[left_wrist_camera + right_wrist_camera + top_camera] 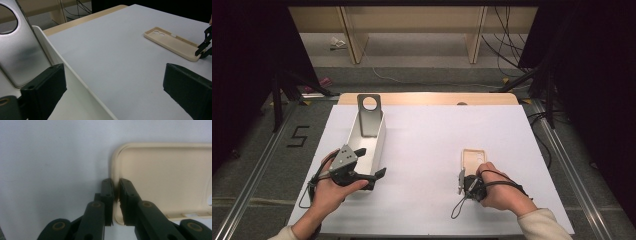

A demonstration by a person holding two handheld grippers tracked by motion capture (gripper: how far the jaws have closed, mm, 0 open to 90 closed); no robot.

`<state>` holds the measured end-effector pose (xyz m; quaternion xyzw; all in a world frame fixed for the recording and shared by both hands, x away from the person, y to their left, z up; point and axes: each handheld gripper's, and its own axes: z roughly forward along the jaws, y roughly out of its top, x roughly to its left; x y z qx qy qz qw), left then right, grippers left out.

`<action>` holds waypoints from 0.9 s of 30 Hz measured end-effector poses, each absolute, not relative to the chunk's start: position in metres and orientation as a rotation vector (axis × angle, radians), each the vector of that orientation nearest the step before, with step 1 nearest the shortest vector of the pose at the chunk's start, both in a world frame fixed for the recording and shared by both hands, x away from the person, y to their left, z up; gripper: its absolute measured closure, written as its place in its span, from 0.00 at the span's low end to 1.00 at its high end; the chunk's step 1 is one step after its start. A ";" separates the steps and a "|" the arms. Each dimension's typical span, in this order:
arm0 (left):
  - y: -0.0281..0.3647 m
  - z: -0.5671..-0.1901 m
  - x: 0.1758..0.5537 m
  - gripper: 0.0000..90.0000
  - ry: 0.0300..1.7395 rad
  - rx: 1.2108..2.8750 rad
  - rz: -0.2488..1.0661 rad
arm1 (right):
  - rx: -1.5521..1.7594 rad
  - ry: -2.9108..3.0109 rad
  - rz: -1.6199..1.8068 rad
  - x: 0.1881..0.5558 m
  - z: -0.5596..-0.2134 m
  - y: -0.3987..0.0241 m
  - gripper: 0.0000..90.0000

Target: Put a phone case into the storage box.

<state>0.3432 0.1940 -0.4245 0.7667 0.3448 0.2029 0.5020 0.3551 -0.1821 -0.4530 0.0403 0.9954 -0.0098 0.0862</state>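
Observation:
A beige phone case [473, 159] lies open side up on the white table cover, right of centre. My right gripper [460, 181] is shut on the rim of the case's near end; in the right gripper view the two jaws [116, 185] pinch the thin wall of the phone case [162, 177], one inside and one outside. My left gripper [372, 161] is open at the near end of a white box [379, 140]. In the left gripper view its jaws [115, 90] straddle the wall of the box [75, 80]. A grey metal plate [369, 117] with a round hole leans inside the box.
The white cover [427, 140] spreads between the box and the case. A wooden table edge [427, 98] shows at the back. Cables and wooden legs lie on the floor beyond. In the left gripper view the phone case [172, 41] and my right gripper [205, 47] show farther off.

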 end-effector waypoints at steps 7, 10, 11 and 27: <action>0.194 -0.424 0.343 0.05 0.831 1.855 0.493 | 0.123 2.976 -0.024 0.354 -0.453 -0.182 0.95; 0.194 -0.424 0.343 0.05 0.830 1.857 0.493 | 0.121 2.974 -0.017 0.354 -0.453 -0.183 0.95; 0.194 -0.424 0.343 0.05 0.828 1.858 0.494 | 0.126 2.978 -0.019 0.354 -0.453 -0.183 0.95; 0.195 -0.424 0.343 0.07 0.832 1.852 0.491 | 0.137 2.992 0.097 0.355 -0.449 -0.188 0.97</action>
